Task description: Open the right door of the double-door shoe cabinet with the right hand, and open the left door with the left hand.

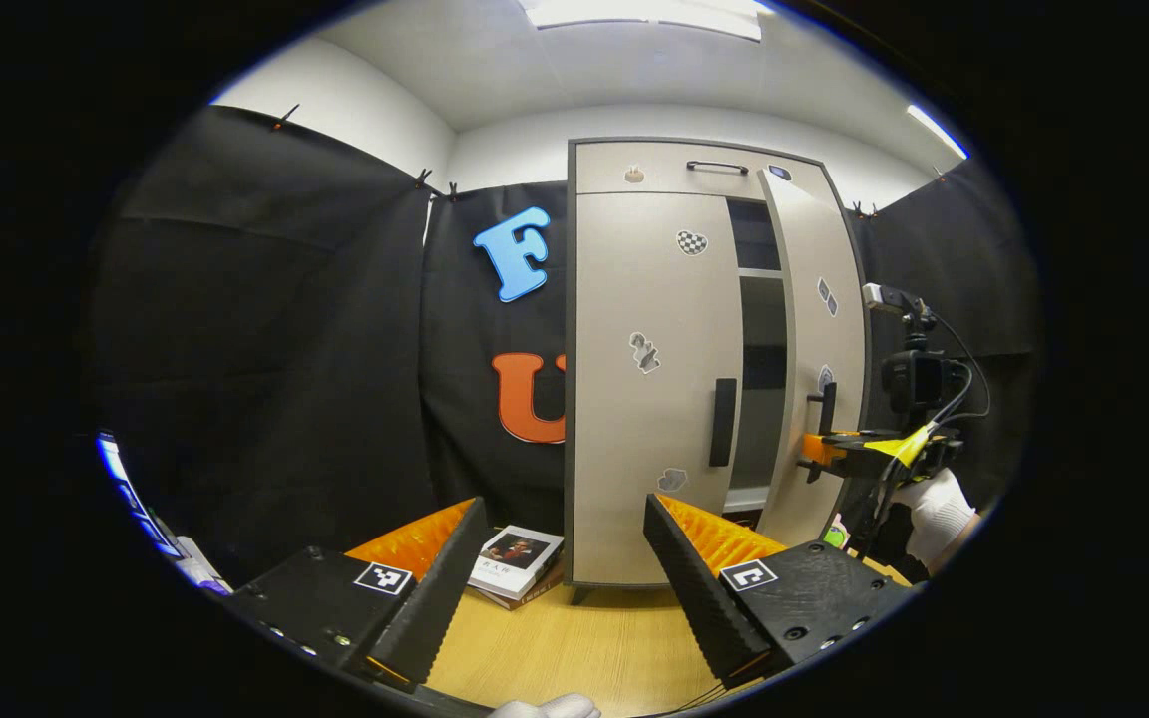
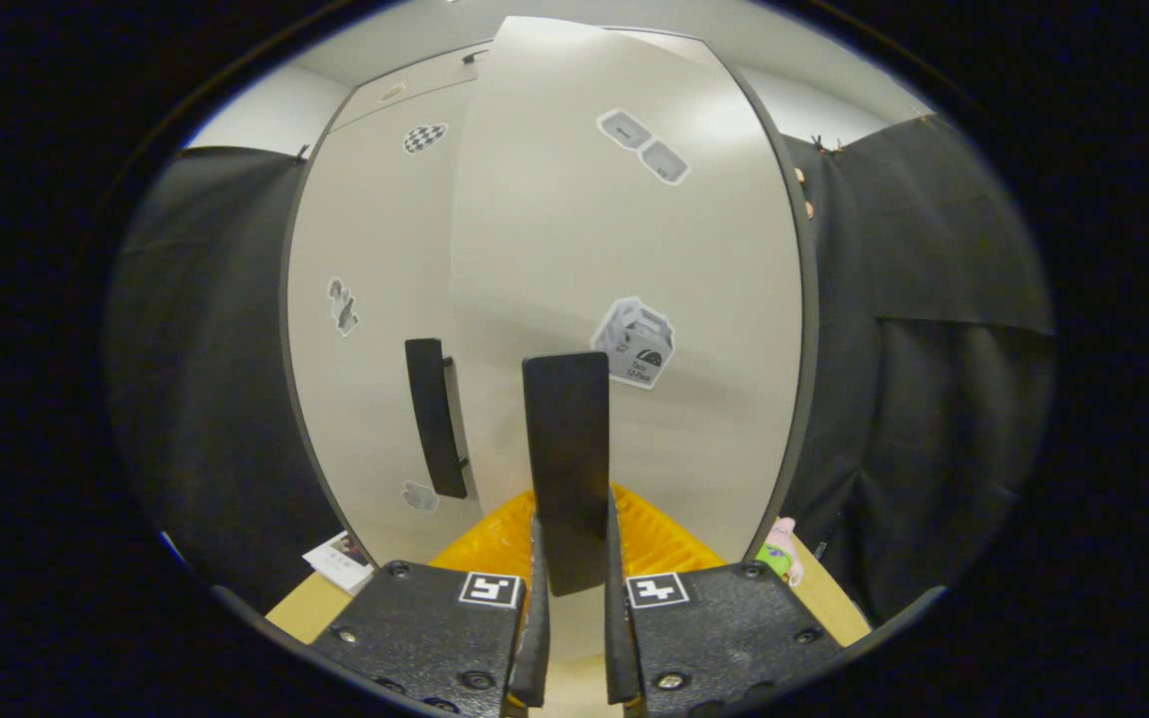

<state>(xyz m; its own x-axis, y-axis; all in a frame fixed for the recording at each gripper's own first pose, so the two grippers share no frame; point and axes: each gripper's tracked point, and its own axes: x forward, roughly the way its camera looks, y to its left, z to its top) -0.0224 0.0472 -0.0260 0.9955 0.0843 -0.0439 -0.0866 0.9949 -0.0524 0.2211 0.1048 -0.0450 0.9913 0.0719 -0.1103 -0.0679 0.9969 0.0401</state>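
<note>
The pale shoe cabinet (image 1: 654, 299) stands ahead of me on a wooden surface. Its left door (image 1: 649, 419) is closed, with a black vertical handle (image 1: 723, 422). The right door (image 1: 814, 329) is swung partly outward, showing dark shelves in the gap. In the left gripper view, my left gripper (image 1: 565, 558) is open and well short of the cabinet, holding nothing. The right gripper (image 1: 824, 449), held by a white-gloved hand (image 1: 939, 504), sits at the right door's handle (image 1: 826, 404). In the right gripper view, my right gripper (image 2: 570, 558) is shut on that black handle (image 2: 567, 459); the left door's handle (image 2: 435, 429) is beside it.
A book (image 1: 515, 563) lies on the wooden surface (image 1: 574, 648) at the cabinet's left foot. A camera on a stand (image 1: 919, 379) is to the cabinet's right. A small pink and green item (image 2: 779, 553) sits at the cabinet's lower right. Black cloth walls surround the booth.
</note>
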